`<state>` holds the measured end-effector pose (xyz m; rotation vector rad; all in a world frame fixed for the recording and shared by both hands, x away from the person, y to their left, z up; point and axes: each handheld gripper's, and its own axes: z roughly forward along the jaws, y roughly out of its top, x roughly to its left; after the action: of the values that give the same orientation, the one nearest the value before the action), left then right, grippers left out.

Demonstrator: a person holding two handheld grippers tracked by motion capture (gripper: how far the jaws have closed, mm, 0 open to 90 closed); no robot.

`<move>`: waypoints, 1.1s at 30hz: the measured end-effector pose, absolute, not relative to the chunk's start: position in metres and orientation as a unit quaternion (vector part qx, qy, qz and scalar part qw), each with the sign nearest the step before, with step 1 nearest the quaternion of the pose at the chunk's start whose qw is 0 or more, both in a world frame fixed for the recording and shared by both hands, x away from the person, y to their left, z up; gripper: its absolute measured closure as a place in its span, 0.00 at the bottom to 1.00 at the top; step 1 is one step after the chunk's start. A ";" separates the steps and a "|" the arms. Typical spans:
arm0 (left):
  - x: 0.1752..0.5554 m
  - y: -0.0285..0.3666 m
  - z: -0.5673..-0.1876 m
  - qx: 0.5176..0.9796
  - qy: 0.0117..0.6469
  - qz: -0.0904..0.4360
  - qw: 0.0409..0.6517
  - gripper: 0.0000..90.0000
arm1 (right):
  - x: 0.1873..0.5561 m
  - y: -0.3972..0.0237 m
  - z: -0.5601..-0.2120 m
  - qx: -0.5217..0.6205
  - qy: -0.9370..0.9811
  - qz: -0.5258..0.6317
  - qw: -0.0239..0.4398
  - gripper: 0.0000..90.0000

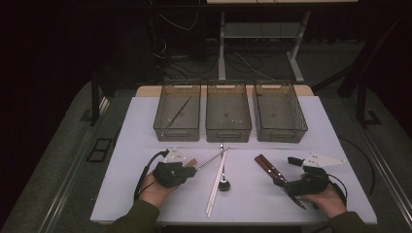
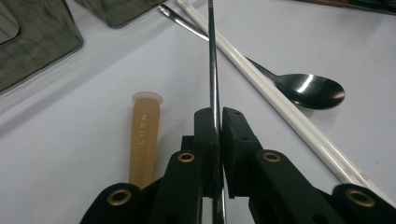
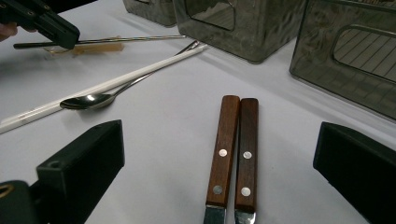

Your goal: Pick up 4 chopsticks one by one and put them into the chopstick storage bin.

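Note:
My left gripper [image 2: 218, 114] is shut on a thin metal chopstick [image 2: 214, 65], which runs straight out between the jaws. From above, this gripper [image 1: 193, 170] lies at the front left and the chopstick [image 1: 210, 159] points toward the bins. A tan tube [image 2: 144, 135] lies just beside the jaws. My right gripper [image 3: 219, 137] stands open, its jaws wide on either side of two wooden-handled knives [image 3: 236, 149] that lie side by side. Seen from above, this gripper [image 1: 281, 180] sits at the knives' [image 1: 268, 166] blade end.
A pair of white chopsticks [image 1: 216, 182] and a dark spoon [image 1: 223, 184] lie mid-table between my hands. Three grey mesh bins [image 1: 228, 130] stand in a row at the back; the left bin [image 1: 161, 127] holds a thin metal rod [image 1: 177, 114].

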<state>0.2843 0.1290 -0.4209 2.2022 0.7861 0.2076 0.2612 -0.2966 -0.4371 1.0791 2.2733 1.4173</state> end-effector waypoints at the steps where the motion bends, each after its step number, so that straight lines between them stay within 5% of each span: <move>1: 0.284 0.129 -0.420 0.866 0.305 0.082 0.387 0.94 | 0.261 -0.296 -0.437 0.371 0.781 0.486 0.126 0.02; 33: 0.288 0.169 -0.397 0.831 0.337 0.116 0.428 0.94 | 0.261 -0.296 -0.438 0.368 0.783 0.485 0.129 0.02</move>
<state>0.2880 0.1691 -0.3965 2.0737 0.8403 0.2885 0.2610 -0.2964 -0.4376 1.0694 2.2755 1.4091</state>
